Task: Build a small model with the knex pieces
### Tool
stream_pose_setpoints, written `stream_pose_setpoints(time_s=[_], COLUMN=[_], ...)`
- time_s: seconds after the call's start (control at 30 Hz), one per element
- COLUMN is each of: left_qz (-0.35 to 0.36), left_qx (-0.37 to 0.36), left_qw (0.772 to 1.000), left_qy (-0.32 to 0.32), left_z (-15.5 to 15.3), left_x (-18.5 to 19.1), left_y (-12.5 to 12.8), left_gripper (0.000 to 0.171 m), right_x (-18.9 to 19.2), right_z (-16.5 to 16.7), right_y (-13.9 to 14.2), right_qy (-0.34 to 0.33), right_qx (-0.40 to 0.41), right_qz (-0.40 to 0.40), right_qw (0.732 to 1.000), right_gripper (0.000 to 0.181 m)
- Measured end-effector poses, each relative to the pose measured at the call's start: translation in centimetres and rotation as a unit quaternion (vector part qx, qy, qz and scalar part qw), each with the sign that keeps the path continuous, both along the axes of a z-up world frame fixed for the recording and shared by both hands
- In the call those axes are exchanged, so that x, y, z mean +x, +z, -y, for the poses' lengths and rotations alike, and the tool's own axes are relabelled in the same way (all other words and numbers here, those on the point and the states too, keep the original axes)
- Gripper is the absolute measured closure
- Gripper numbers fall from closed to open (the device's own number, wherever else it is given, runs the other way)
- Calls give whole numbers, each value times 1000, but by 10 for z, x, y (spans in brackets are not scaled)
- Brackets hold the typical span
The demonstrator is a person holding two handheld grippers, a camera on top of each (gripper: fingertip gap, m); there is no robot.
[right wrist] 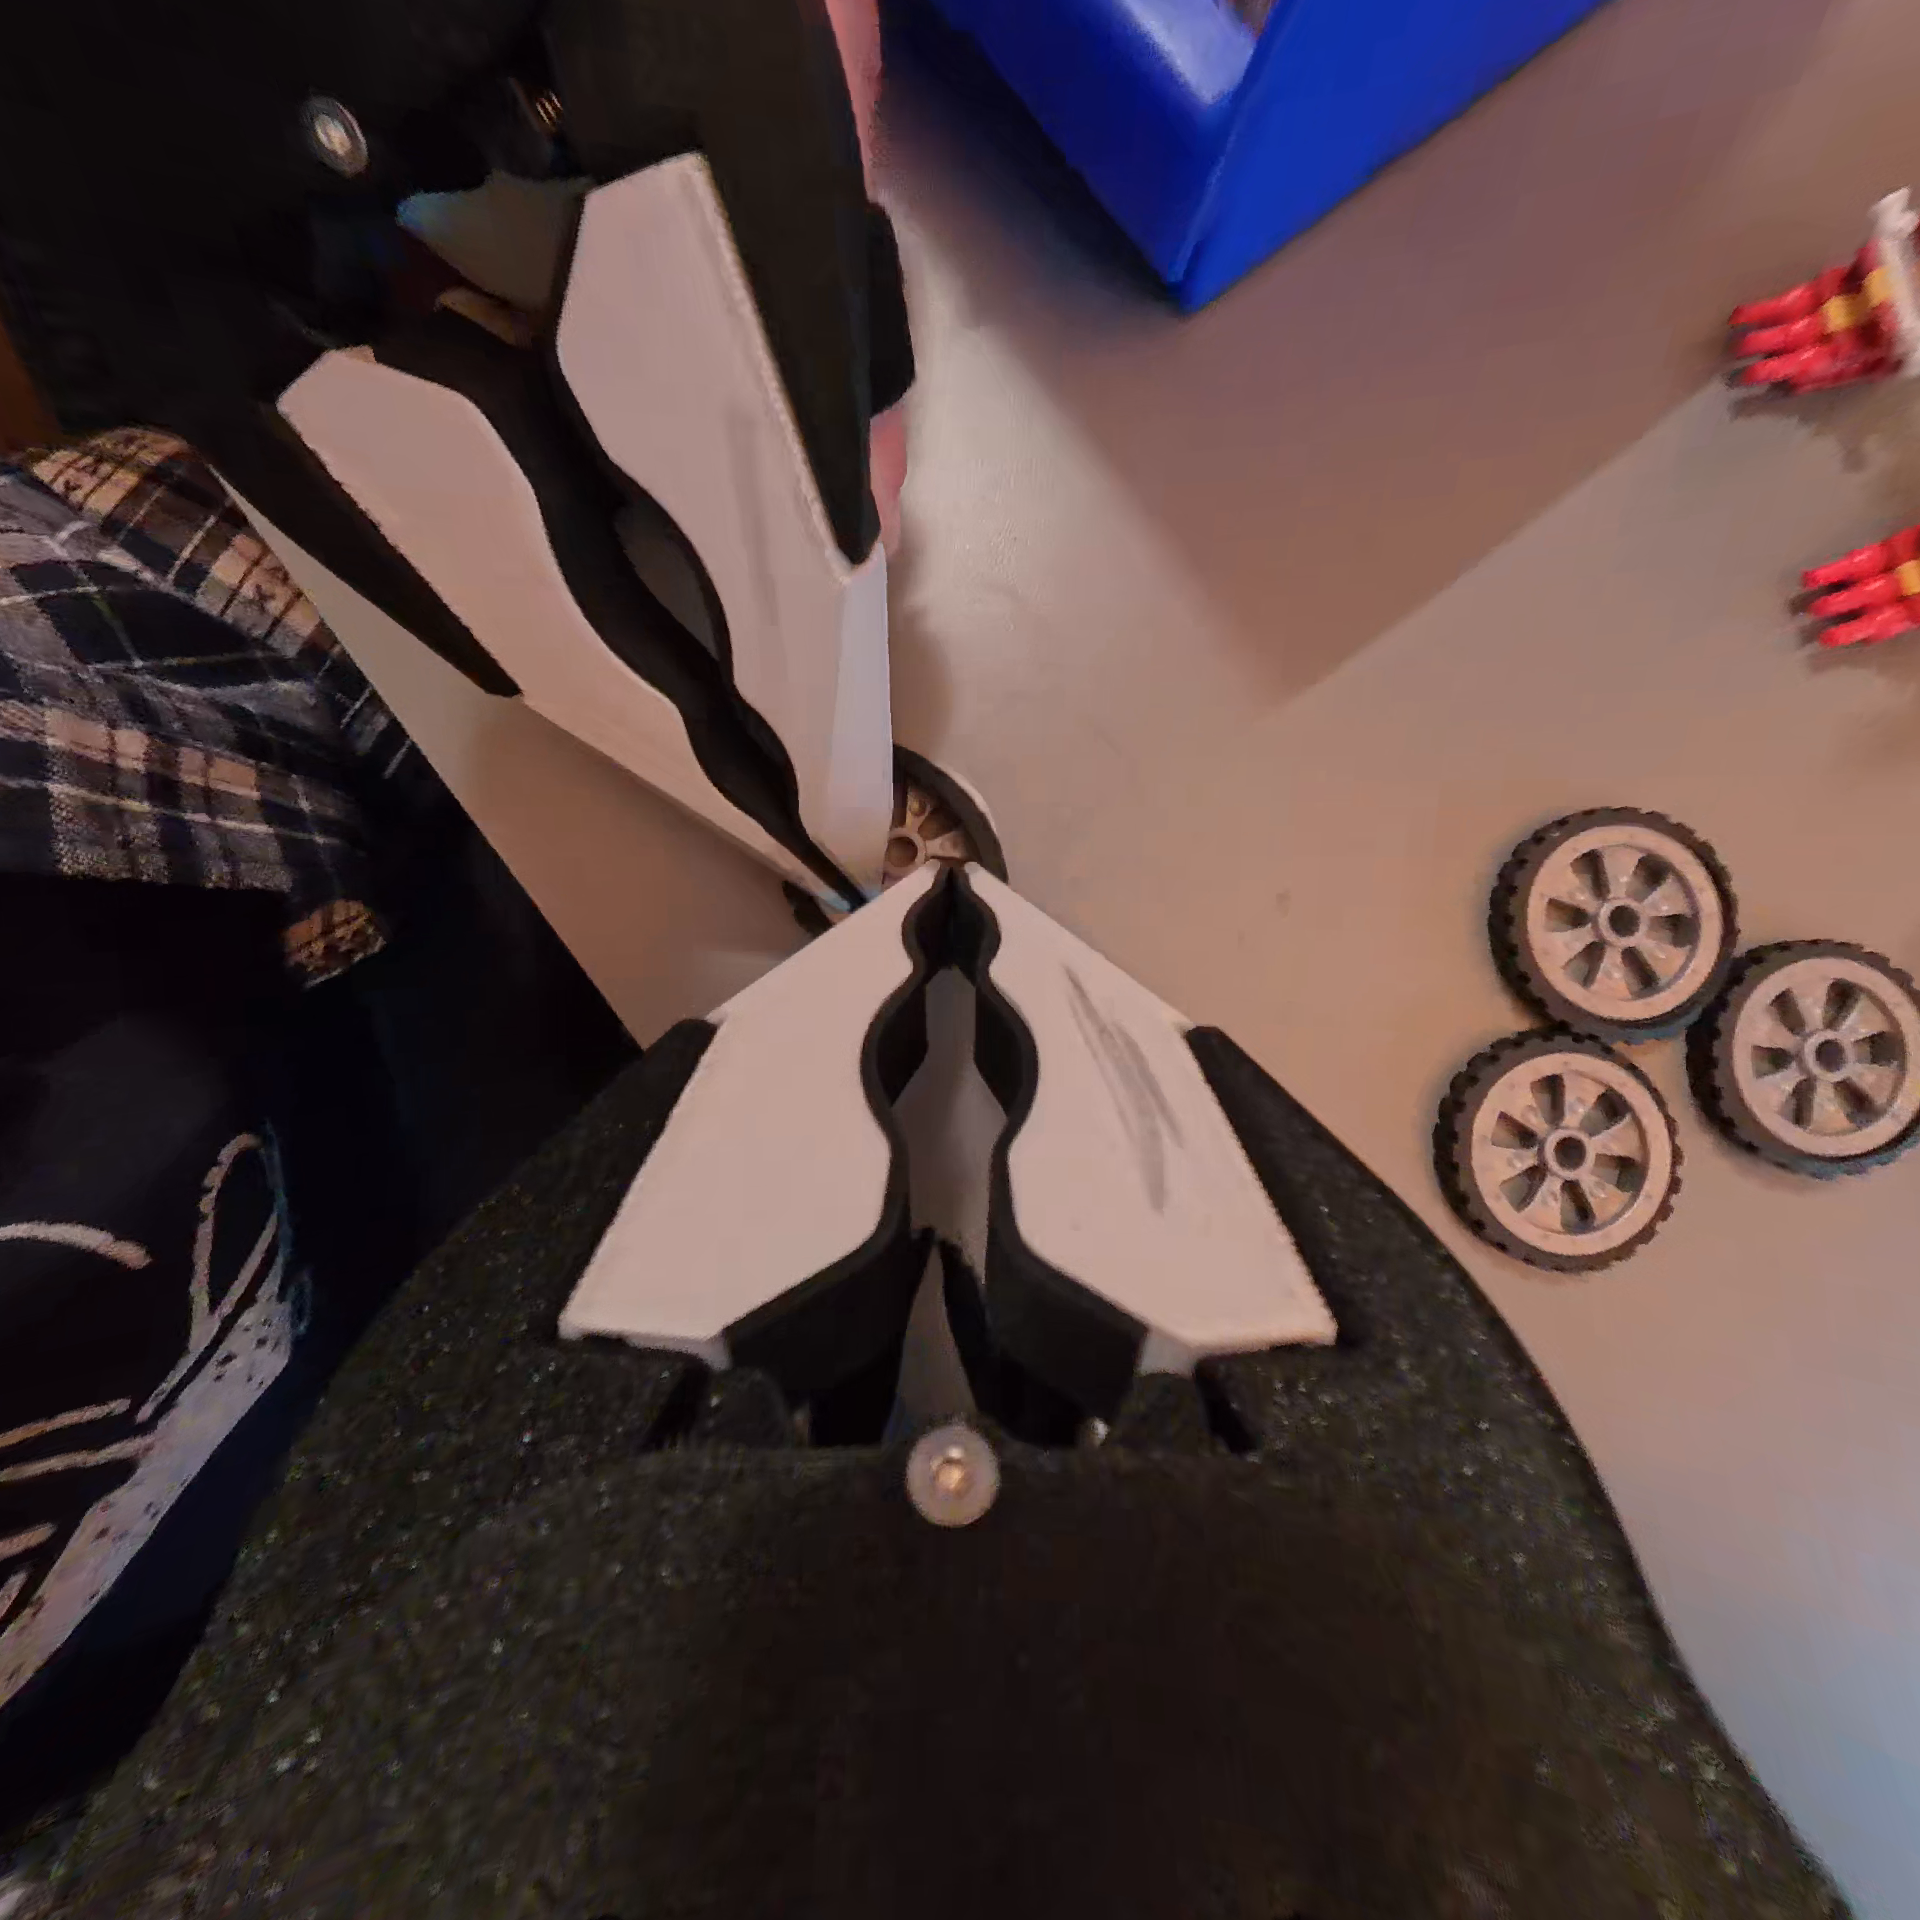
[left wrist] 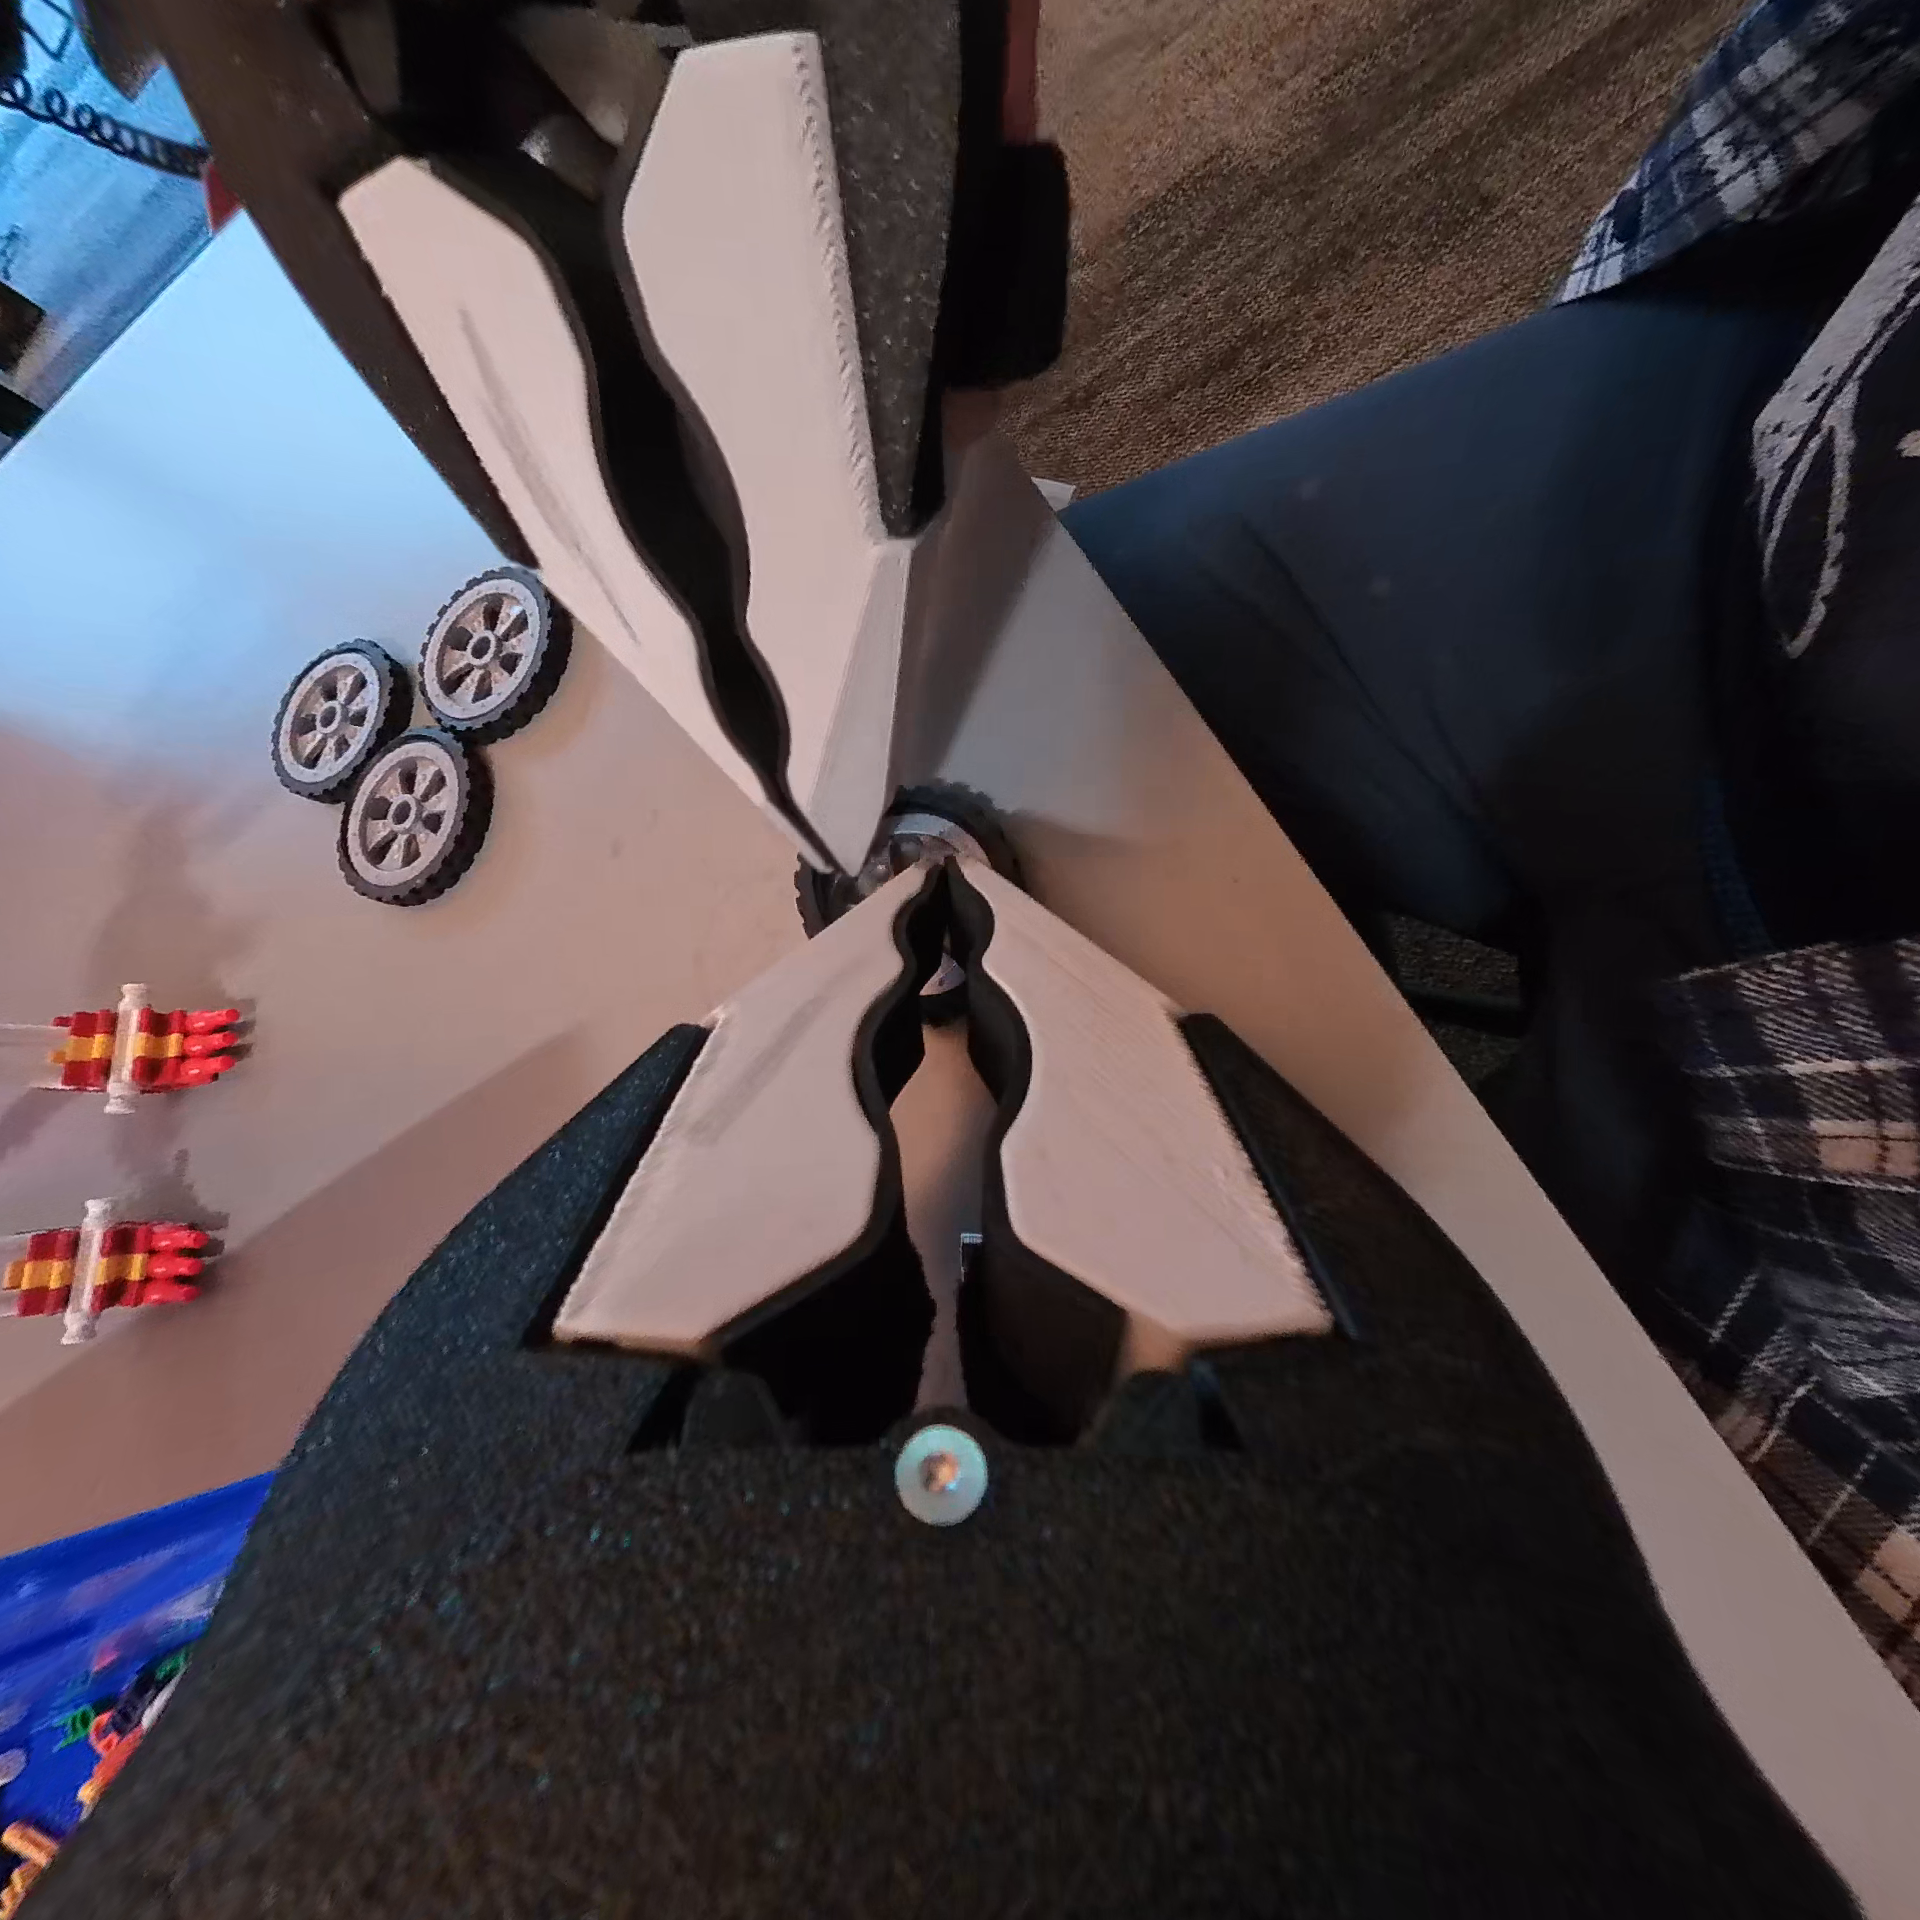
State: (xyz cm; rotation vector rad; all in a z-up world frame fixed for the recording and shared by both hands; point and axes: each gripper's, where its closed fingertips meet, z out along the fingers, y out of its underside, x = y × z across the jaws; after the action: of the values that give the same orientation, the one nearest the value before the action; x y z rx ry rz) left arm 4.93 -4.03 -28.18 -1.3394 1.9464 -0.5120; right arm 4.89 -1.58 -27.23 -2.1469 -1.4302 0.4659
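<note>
The left gripper (left wrist: 940,878) and the right gripper (right wrist: 940,883) have matt white plastic fingers with fine layered ridges, lined in smooth black rubbery padding, on grainy, sparkly black plastic bodies with a shiny metal screw. The wheel (left wrist: 935,831) at their tips has a knobbly black rubber tyre and dull silver plastic hub. The worktop (left wrist: 499,987) looks smooth and matt. Beyond its edge lie rough carpet (left wrist: 1351,208) and soft plaid cloth (left wrist: 1787,1195).
</note>
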Motion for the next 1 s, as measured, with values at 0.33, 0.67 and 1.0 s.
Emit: stream_pose_setpoints(time_s=[0.33, 0.67, 1.0], left_qz=[0, 1, 2], left_qx=[-2, 2, 4], left_qw=[1000, 1000, 1000], left_qy=[4, 21, 23], left_z=[-1, -8, -10], left_x=[1, 2, 2], left_y=[1, 2, 3], left_gripper=[171, 171, 171], right_x=[-7, -8, -9], right_z=[-5, -11, -9], right_y=[1, -1, -2], right_qy=[-41, -34, 14], right_qx=[-32, -87, -160], right_qz=[-38, 2, 40], right_qw=[998, 996, 986], right_gripper=[181, 181, 181])
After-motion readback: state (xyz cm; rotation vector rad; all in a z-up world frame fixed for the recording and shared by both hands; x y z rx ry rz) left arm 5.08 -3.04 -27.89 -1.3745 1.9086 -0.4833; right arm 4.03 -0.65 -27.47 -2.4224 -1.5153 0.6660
